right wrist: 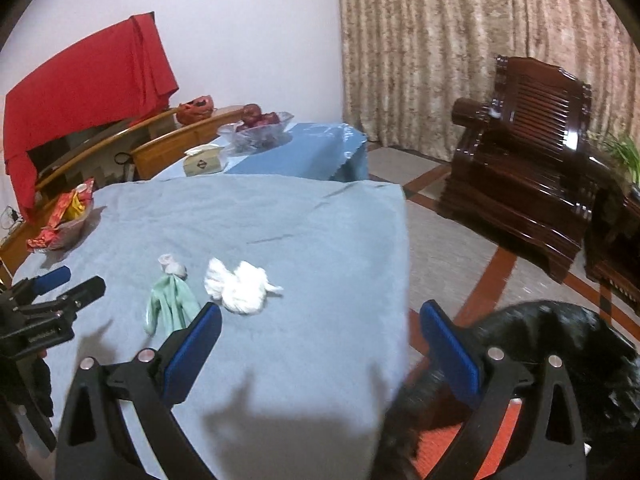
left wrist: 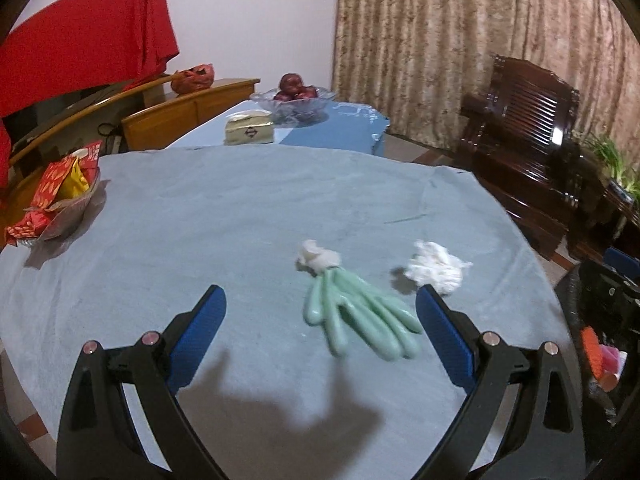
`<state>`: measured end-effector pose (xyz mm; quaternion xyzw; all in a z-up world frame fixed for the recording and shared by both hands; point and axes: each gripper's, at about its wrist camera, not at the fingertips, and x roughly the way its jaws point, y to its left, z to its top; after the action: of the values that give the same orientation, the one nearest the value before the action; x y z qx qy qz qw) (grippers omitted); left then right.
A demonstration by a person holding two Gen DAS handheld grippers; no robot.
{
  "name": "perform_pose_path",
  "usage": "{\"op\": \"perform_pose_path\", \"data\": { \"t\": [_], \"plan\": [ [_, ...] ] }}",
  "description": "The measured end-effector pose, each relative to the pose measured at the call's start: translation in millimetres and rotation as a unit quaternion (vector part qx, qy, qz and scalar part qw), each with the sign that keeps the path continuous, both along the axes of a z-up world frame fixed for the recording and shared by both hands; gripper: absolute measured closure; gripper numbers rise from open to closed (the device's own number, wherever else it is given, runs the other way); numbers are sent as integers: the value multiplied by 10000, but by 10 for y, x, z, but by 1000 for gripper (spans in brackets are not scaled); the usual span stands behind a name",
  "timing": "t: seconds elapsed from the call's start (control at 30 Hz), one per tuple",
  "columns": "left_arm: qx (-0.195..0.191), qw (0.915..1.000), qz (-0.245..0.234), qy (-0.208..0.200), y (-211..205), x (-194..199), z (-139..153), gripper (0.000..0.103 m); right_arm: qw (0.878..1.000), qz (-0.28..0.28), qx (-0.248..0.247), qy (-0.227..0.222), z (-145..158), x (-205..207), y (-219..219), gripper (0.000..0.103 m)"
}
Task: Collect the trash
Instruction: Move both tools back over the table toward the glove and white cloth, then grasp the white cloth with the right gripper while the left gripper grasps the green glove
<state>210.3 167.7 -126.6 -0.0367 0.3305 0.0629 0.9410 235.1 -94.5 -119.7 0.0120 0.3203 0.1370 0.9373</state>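
Observation:
A pale green rubber glove (left wrist: 358,316) lies on the blue tablecloth (left wrist: 240,216), with a small crumpled white tissue (left wrist: 318,258) at its cuff. A larger crumpled white tissue (left wrist: 436,266) lies to its right. My left gripper (left wrist: 320,296) is open and empty, hovering just before the glove. In the right wrist view the glove (right wrist: 170,306), small tissue (right wrist: 173,265) and large tissue (right wrist: 240,286) lie ahead to the left. My right gripper (right wrist: 320,312) is open and empty over the table's right edge. The left gripper (right wrist: 60,292) shows at the far left.
A bowl of red and yellow snack packets (left wrist: 60,196) sits at the table's left. A tissue box (left wrist: 249,127) and a glass fruit bowl (left wrist: 294,98) stand on a farther table. A dark wooden armchair (right wrist: 528,156) stands right. A black bag (right wrist: 560,344) is below the table edge.

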Motion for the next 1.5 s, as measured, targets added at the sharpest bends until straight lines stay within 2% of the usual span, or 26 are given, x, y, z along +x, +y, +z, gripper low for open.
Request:
{"op": "perform_pose_path", "data": {
  "t": [0.47,0.7,0.8,0.9,0.97,1.03,1.07,1.17,1.5],
  "plan": [
    [38,9993,165,338,449,415,-367,10,9984,306,-53,478,-607,736,761,6],
    [-78,9988,284,396,646,511,-456,10,9961,477,-109,739,-824,930,949,11],
    [-129,9986,270,428,665,540,-490,10,9947,574,-173,830,-891,965,1031,17],
    [-154,9985,241,460,656,571,-519,10,9931,674,-154,953,-932,988,1065,28],
    [-173,9984,228,482,651,590,-538,10,9921,768,-113,985,-936,987,1071,44],
    [-231,9983,205,485,638,614,-538,10,9905,919,-47,1026,-937,980,1082,57],
    [-263,9983,179,488,620,629,-541,10,9895,979,-24,1066,-944,975,1087,60],
    [-297,9982,91,509,542,668,-555,10,9891,1007,63,1073,-940,952,1057,63],
    [-274,9971,-137,696,237,939,-684,10,9932,661,63,955,-874,973,777,63]
  ]
}}
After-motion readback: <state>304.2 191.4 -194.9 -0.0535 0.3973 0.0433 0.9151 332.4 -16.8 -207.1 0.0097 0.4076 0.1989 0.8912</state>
